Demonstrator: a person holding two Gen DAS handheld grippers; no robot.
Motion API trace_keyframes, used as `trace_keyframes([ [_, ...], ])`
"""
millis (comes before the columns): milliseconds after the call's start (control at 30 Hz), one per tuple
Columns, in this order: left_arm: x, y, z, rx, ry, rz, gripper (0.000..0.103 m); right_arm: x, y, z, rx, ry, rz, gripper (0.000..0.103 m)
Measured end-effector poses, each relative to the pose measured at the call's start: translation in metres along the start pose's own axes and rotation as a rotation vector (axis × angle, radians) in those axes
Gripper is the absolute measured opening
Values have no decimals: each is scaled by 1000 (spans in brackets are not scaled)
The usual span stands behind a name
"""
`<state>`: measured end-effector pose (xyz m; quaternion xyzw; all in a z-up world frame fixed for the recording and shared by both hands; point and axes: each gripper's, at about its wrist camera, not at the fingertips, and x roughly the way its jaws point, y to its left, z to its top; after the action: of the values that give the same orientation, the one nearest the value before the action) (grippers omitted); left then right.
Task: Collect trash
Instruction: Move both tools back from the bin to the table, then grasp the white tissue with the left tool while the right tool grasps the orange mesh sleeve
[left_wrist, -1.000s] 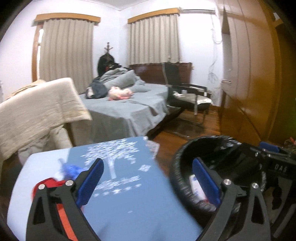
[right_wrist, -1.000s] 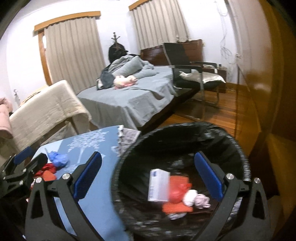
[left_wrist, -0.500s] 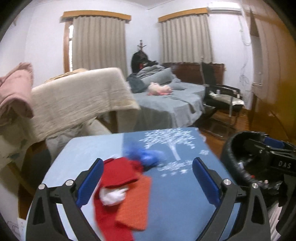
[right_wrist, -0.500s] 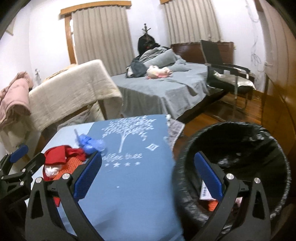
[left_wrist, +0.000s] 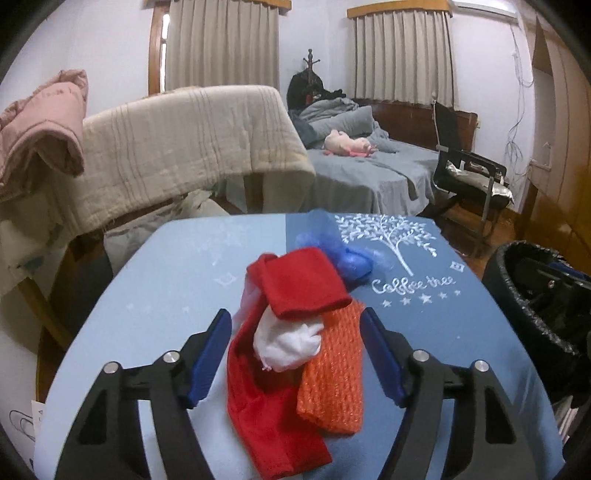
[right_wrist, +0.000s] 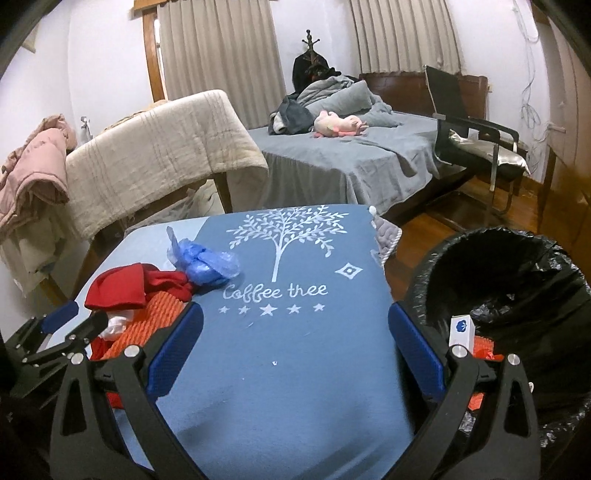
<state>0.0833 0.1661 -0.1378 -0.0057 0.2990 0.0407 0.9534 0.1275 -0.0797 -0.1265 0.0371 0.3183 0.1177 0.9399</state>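
A pile of trash lies on the blue tablecloth (left_wrist: 166, 295): a red cloth (left_wrist: 303, 284), a white wad (left_wrist: 288, 343) and an orange mesh (left_wrist: 332, 380), with a crumpled blue plastic bag (left_wrist: 347, 258) just behind. My left gripper (left_wrist: 295, 317) straddles the pile. Its jaws are closing, and the pads stand close beside the red cloth and the mesh without pressing them. My right gripper (right_wrist: 295, 314) hangs open over bare tablecloth, nothing between its fingers. A black-lined bin (right_wrist: 491, 236) to the right holds a white box (right_wrist: 460, 330) and orange scraps.
A beige blanket (left_wrist: 192, 136) is draped over furniture behind the table, with a pink garment (left_wrist: 40, 122) at left. A grey bed (right_wrist: 351, 155) and a black chair (right_wrist: 476, 136) stand further back. The bin stands on wooden floor off the table's right edge.
Both views swung left from the bin to the table. The left gripper came down over the red, white and orange pile and its jaws narrowed around it.
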Motion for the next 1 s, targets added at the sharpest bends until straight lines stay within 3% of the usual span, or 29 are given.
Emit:
trace_keyframes([
  [233,18,6,-6,-14,33,-2,68,10,5,-5,-11,24,7,97],
  [400,29,5,-8,-28,66,-35,41,18,8,-8,-17,44,11,98],
  [500,28,3,-10,-34,57,-42,34,20,10,-10,-20,51,12,98],
  [767,4,-5,-6,-49,7,-98,30,24,11,-13,-25,62,14,97],
  [1000,16,-12,-8,-30,49,-101,35,24,10,-13,-25,64,13,97],
])
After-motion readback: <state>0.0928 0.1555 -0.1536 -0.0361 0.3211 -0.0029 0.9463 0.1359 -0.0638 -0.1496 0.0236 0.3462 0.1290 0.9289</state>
